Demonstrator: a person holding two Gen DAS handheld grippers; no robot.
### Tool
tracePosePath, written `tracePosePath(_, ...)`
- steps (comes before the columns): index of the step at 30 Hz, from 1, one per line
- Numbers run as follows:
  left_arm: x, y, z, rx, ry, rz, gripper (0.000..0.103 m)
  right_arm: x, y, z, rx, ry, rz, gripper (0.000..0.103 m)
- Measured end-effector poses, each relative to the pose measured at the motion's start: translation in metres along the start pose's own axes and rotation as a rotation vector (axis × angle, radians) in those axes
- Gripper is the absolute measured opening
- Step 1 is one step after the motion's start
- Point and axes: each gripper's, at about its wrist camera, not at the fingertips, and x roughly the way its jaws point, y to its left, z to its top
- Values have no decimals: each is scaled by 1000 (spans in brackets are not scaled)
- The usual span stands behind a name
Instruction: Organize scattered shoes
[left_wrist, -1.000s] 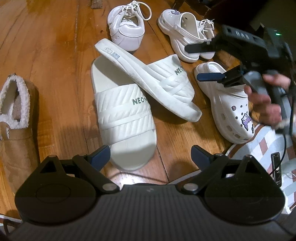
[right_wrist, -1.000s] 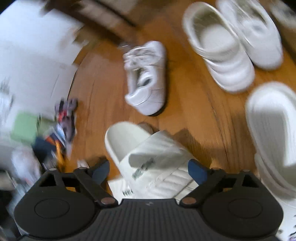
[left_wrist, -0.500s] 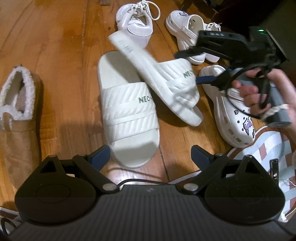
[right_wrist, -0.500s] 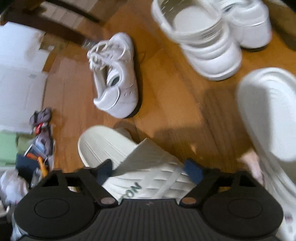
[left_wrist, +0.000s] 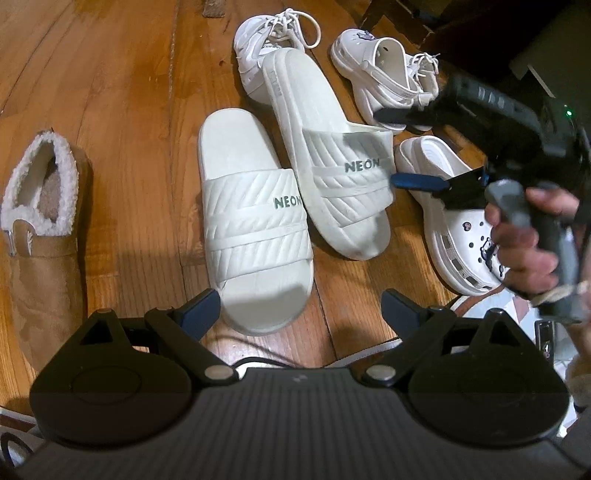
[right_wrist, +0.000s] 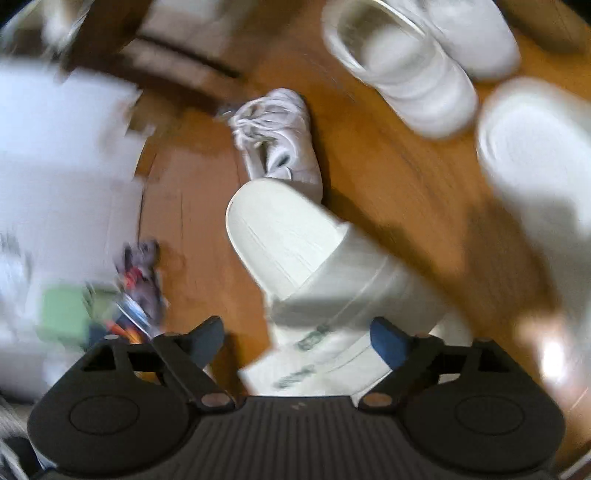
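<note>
- Slide sandal (left_wrist: 332, 155), the right one of the NEON pair, is sitting on the wood floor (left_wrist: 110, 110) between the fingers of our right gripper (left_wrist: 391, 147), whose jaws are opening; the pads are no longer pressing its strap.
- Our left gripper (left_wrist: 301, 308) is hovering wide open and empty over the toe of the other slide (left_wrist: 255, 221).
- The pair is lying side by side but splayed, the released heel resting against a white sneaker (left_wrist: 258, 48).
- We are risking dragging the strap askew if a finger catches it while backing out.
- We are also risking knocking the charm clog (left_wrist: 454, 221), just beside our right hand (left_wrist: 524, 236).
</note>
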Motion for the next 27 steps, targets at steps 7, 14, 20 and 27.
tracePosePath(7, 6, 12, -2, -24, 9, -3, 95, 18, 6, 6, -180, 66, -48, 96)
tracePosePath(14, 9, 32, -8, -87, 16, 9, 95, 55, 32, -7, -437, 163, -160, 103)
tracePosePath(20, 6, 47, -13, -133, 15, 16, 95, 57, 42, -23, -483, 138, -215, 99)
tracePosePath(27, 1, 48, -17, -137, 5, 8, 95, 38, 45, -34, -382, 90, -263, 98)
